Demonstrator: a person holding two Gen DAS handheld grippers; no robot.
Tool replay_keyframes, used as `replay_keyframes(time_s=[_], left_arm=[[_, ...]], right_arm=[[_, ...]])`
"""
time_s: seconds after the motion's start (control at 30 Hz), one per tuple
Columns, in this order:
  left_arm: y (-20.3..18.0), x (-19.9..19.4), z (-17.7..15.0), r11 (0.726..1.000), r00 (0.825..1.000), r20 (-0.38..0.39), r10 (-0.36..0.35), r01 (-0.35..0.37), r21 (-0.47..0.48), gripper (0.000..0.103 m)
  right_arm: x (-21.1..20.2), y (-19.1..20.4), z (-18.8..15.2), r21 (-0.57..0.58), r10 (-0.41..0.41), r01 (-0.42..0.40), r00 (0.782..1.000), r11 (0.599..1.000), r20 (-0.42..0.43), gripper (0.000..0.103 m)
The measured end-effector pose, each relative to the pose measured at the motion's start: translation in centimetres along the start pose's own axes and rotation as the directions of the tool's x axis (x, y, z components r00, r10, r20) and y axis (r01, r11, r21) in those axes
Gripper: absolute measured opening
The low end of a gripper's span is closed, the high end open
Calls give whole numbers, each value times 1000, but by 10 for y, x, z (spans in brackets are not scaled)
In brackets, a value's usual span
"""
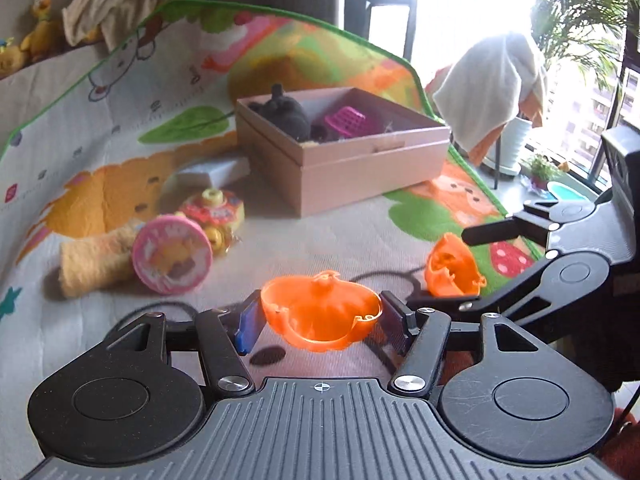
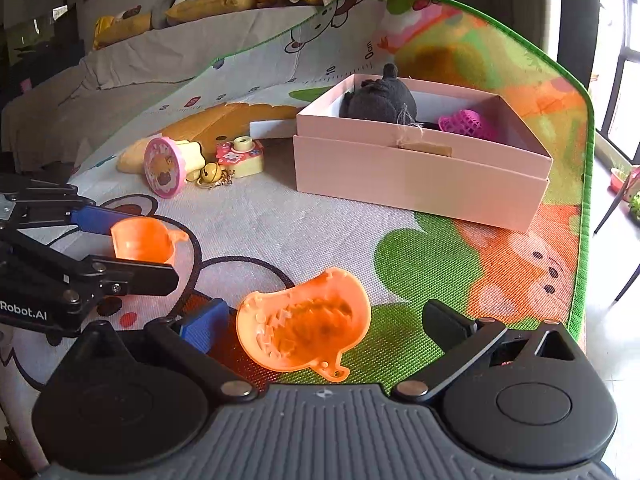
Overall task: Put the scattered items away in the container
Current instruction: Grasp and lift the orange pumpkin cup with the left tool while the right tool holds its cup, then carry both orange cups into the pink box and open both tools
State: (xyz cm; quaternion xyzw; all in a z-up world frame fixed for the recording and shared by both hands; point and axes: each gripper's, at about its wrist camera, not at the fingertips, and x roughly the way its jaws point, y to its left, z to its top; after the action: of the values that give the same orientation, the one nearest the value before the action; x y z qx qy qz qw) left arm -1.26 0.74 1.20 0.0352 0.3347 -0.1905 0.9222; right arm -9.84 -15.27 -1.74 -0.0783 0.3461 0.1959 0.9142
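On the play mat (image 2: 256, 236), the pink box (image 2: 416, 180) serving as the container is seen well apart from both grippers, already holding a dark plush toy (image 2: 380, 98) and a pink basket (image 2: 466, 122). Scattered near its far corner are a pink round tin (image 2: 164, 168), a toy camera (image 2: 240, 156) and a small bell (image 2: 211, 172), none yet gathered.

An orange mould half (image 1: 320, 312) is clamped by its rims in the left gripper (image 1: 320, 320), clear of the mat. Because only the thin curved edges are pinched, the shell is judged liable to twist out or spring free on the way to the box.

The second orange mould half (image 2: 304, 328) lies between the wide-open fingers of the right gripper (image 2: 320, 328), nothing being held. Closure on its tilted, slippery rim is judged likely to squirt it sideways across the mat.
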Motion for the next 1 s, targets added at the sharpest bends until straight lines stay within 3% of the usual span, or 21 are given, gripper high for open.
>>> replay_keyframes(time_s=[0.1,0.17,0.2,0.27,0.33,0.43,0.7,1.0], left_arm=[[7,1,-9,999,1000,-19,21,-21,-27,74],[11,0,-14,999,999,-24,29,-30,-43,91],[11,-1,-16,998,999,-23,25,-27,-50,92],[11,-4,-20,998,1000,-11,13,-14,-59,95],[10,-6,-22,997,1000,-3,4,-4,-75,97],[5,-5,-23,996,1000,3,25,-25,-91,102],[-11,2,-23,993,993,-31,116,-116,-31,103],[-12,2,-20,992,992,-49,117,-118,-36,103]], right_arm=[[-2,1,-1,-9,8,-8,1000,1000,13,103],[-7,2,-2,-25,24,-23,999,999,39,102],[-9,3,-3,-37,29,-27,998,999,50,102],[-10,6,-4,-58,35,-32,998,998,51,89],[-7,7,-3,-59,32,-30,999,998,30,82],[-7,4,-3,-37,32,-31,999,999,28,80],[-8,0,-4,-13,35,-35,999,999,34,72],[-9,-4,-6,13,51,-52,998,999,43,71]])
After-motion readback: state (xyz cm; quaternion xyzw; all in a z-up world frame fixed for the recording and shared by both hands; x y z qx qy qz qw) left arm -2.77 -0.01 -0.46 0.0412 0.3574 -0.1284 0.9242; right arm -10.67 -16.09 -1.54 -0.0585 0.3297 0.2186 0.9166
